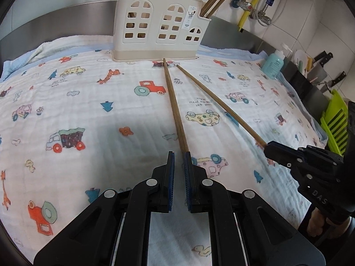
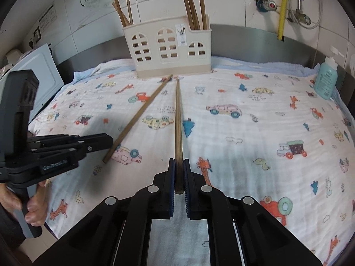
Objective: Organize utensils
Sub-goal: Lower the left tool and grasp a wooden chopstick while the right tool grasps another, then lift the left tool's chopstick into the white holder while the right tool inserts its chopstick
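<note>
Okay, the right gripper [image 2: 178,161] is clamping down tight on the near end of one long brown wooden chopstick [image 2: 178,122], pads pressing on both sides. Its far tip is lying on the cloth just in front of the cream plastic utensil holder with house-shaped windows [image 2: 168,46].

The left gripper [image 1: 178,155] is sitting with its fingers nearly together and nothing between them; only cloth is showing through the slit. The second brown wooden chopstick [image 1: 174,102] is running under or beside that gripper's right-hand finger, and I cannot tell whether it is touching. It is lying flat on the white cartoon-printed cotton cloth [image 1: 88,110], slanting towards the holder.

These sticks are looking light, stiff and slim, probably a bit slick on the pads and keen to roll or pivot. I'd say gripping close to the thick near end is working, though a long stick held that far back is going to swing.

Around them, more brown chopsticks [image 2: 193,6] are standing in the holder's end compartments, crowding the openings, so threading another in is going to need care. A teal plastic pump bottle [image 2: 326,82] is standing well off to the right, near black-handled knives [image 1: 326,56] and a lime-green slatted rack [image 1: 335,119], all clear of the path. That soft cloth is wrinkling and could snag a dragged tip.
</note>
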